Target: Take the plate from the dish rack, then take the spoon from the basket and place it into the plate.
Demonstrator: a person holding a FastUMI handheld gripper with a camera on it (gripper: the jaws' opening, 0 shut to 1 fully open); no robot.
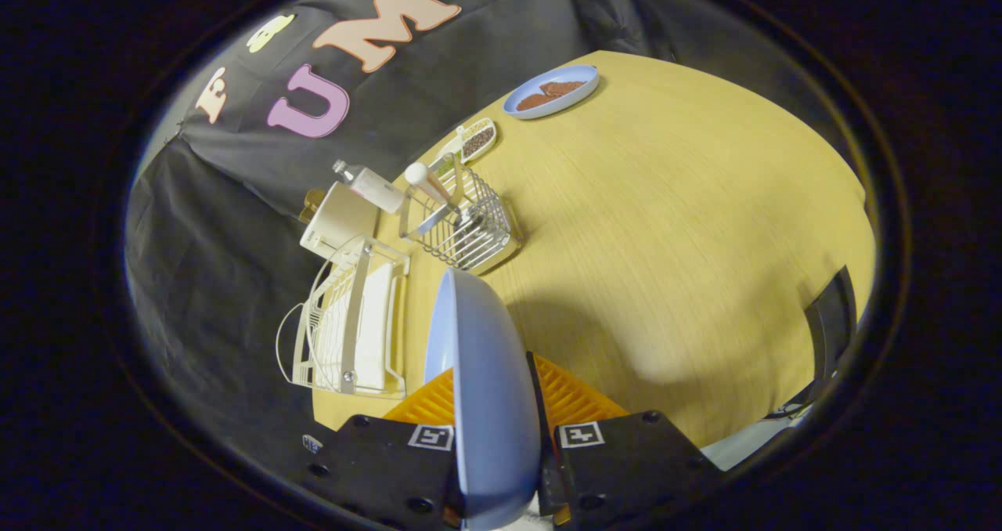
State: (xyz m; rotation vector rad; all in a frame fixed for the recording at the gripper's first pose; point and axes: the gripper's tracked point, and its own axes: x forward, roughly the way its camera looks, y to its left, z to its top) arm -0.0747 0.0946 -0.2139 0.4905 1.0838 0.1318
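The gripper [491, 406] was clamped on the blue plate [481, 374], which stood on edge between its two fingers, one pressing each face, with the rim rising ahead of them. The plate was held above the wooden table [673, 225]. Just beyond the fingers and to their left sat the white dish rack [352, 327], its slots bare. Farther ahead stood the wire basket [466, 222] with the spoon [432, 186] leaning in it, handle upward. A white box [338, 218] and a bottle [368, 185] lay beside the basket. Well beyond were a small dish [477, 139] and a blue plate of brown food [552, 91].
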